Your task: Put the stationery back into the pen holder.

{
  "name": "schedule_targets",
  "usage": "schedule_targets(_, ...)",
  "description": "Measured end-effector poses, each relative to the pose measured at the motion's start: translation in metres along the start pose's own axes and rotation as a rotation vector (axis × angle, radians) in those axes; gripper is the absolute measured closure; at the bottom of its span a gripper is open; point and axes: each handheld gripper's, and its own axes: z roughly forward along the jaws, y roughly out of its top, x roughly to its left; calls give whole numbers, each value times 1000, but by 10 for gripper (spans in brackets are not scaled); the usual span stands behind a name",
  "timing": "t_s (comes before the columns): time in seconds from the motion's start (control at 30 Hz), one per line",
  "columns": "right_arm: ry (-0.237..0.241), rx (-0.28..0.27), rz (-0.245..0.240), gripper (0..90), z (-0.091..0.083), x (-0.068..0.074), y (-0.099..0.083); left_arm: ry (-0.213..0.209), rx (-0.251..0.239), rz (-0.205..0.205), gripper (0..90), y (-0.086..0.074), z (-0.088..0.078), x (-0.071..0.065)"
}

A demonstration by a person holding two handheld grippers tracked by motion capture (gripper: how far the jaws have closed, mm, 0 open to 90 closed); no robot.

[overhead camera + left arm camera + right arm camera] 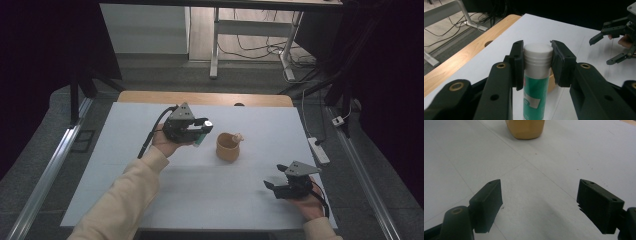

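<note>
A green tube with a white cap (537, 75) is clamped between the jaws of my left gripper (537, 63), gripped just under the cap. In the high view the left gripper (204, 131) hovers left of a tan cup (229, 146) with the tube (199, 140) hanging from it. Something pale pokes out at the cup's right rim. My right gripper (275, 176) rests near the table's front right, jaws wide apart, nothing between them. From the right gripper view (539, 205) the cup (525, 128) stands farther ahead.
The white table top (150, 195) has a wooden strip (205, 98) with a hole along its far edge. A power strip (318, 150) lies off the right side. Desk legs and cables sit on the floor beyond. The right gripper (614, 42) appears at the left gripper view's upper right.
</note>
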Motion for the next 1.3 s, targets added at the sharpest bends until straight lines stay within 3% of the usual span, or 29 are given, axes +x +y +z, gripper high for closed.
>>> schedule_targets(1.03,4,-2,3,202,0,0,0,-35,-19,-19,642,33,55,-10)
schedule_targets(1.3,-3,-1,2,202,0,0,0,-43,-18,-30,641,34,70,-12)
